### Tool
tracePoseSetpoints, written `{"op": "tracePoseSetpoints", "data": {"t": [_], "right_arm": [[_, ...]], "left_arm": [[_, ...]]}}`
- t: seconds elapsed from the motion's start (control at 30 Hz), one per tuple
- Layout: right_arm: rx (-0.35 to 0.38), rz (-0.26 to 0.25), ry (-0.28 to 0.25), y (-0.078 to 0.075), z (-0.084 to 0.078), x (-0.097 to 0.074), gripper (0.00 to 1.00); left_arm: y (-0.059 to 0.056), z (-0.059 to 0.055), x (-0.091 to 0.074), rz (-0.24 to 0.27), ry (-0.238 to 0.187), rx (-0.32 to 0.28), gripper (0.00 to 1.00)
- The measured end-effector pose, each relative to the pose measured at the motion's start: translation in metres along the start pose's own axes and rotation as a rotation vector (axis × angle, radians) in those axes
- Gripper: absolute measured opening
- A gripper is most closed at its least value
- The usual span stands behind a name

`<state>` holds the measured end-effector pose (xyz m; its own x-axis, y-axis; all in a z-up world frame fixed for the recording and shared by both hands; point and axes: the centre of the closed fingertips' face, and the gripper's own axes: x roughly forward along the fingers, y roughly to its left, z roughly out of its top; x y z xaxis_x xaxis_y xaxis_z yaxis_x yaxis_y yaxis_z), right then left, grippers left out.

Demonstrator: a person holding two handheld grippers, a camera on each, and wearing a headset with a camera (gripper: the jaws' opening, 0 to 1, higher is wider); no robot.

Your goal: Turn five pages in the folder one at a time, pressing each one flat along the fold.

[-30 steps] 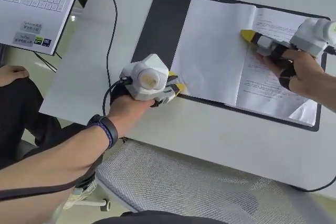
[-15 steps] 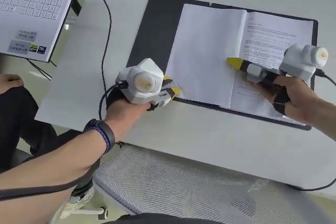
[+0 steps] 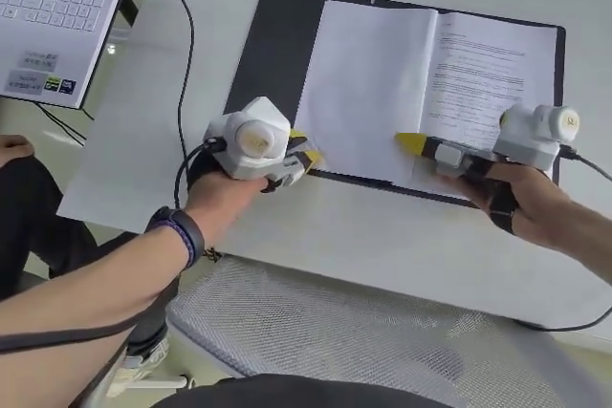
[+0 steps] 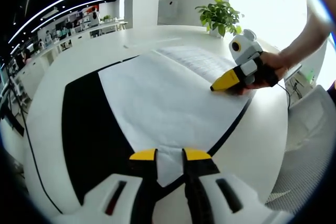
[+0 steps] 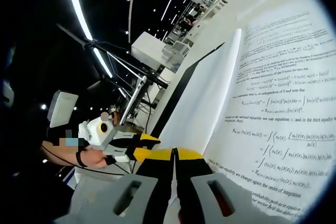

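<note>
A big white table (image 3: 382, 236) holds everything. A grey mesh chair seat (image 3: 335, 332) sits at its near edge. A black folder (image 3: 268, 54) lies open flat in the middle of the table. Its left inside cover is bare and dark. A silver laptop (image 3: 48, 16) sits at the far left corner of the table, well apart from the folder.

Inside the folder, a blank white page (image 3: 368, 83) lies turned over to the left. A page full of printed words and sums (image 3: 488, 64) lies on the right. The two pages meet at the fold, which runs down the middle.

The left tongs (image 3: 308, 155) are at the near left corner of the blank page. In the left gripper view, these tongs (image 4: 169, 155) are a little bit apart, and the page corner lies in the narrow gap between the yellow tips. They do not seem to pinch it.

The right tongs (image 3: 409, 142) point at the fold, close to its near end. In the right gripper view, these tongs (image 5: 173, 156) are squeezed together with nothing between them, and the tips sit where the blank page meets the printed one.

A thin black cable (image 3: 186, 64) runs over the table beside the folder. A dark wristband (image 3: 182, 231) is on the left arm.
</note>
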<state>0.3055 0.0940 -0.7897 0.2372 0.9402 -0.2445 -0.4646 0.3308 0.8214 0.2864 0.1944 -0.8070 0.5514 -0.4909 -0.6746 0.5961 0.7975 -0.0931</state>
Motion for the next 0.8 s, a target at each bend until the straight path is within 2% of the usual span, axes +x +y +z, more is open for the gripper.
{"op": "tracePoseSetpoints", "data": {"t": [0.43,0.8], "right_arm": [[-0.003,0.006,0.045,0.019,-0.029,-0.009,0.00],[0.000,-0.003,0.053,0.021,-0.036,-0.014,0.00]], "left_arm": [[-0.002,0.000,0.000,-0.002,0.000,0.005,0.18],[-0.003,0.000,0.001,-0.004,0.004,0.012,0.18]]}}
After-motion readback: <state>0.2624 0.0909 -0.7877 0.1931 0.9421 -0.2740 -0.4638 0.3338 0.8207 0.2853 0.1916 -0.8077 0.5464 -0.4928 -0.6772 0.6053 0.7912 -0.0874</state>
